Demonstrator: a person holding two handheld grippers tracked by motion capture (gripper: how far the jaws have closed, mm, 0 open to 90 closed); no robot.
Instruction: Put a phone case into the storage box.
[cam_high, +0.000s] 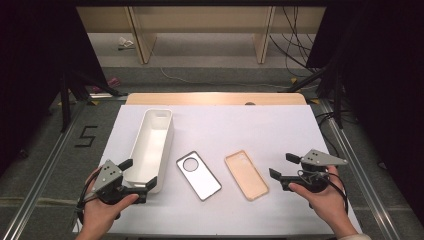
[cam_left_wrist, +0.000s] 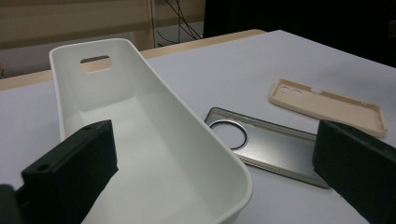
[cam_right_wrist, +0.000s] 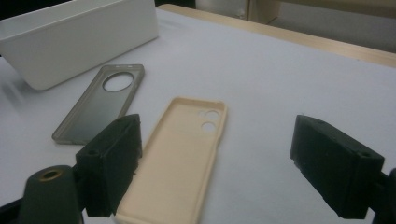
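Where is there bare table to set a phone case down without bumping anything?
The white table is bare beyond the beige case, across to its far right corner. The white bin is empty too. It is crowded at the near edge: bin, grey case and beige case lie close together between the left gripper and right gripper.

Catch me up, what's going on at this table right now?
A person holds a gripper in each hand over a white table. The left gripper is open beside the near end of an empty white bin. The right gripper is open, facing a beige phone case that lies flat, hollow side up. A clear phone case lies between bin and beige case. Nothing is gripped yet.
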